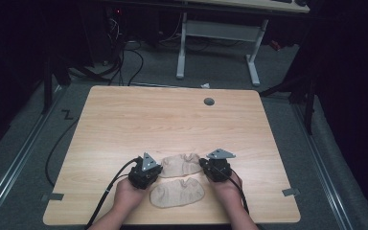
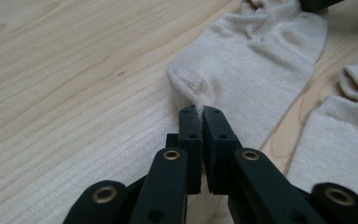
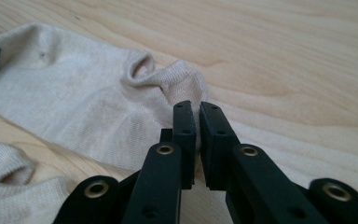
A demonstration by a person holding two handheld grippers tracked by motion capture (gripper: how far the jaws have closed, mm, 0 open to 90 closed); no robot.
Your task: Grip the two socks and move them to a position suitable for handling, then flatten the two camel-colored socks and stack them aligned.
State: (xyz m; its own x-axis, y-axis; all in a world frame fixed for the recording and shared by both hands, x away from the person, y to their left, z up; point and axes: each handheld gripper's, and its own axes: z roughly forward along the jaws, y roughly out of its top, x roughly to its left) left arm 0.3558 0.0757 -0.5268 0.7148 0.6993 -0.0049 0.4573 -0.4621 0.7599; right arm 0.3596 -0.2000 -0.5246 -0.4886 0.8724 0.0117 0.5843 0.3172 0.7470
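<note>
Two beige ankle socks lie on the wooden table (image 1: 172,120) near its front edge. The far sock (image 1: 182,164) stretches between my two grippers. My left gripper (image 1: 154,170) is shut on that sock's left end; in the left gripper view (image 2: 200,109) a pinch of the sock (image 2: 256,65) sits between the jaws. My right gripper (image 1: 205,165) is shut on its right end, where the fabric (image 3: 74,102) bunches up at the jaws (image 3: 196,106). The near sock (image 1: 177,192) lies flat between the person's hands, also seen as the near sock (image 2: 340,135) and the near sock (image 3: 9,186).
A grey round cable port (image 1: 209,101) sits near the table's far edge. Beyond the table stands a white desk frame (image 1: 218,33) on a grey carpet with black cables (image 1: 124,62). Each gripper trails a black cable off the front edge.
</note>
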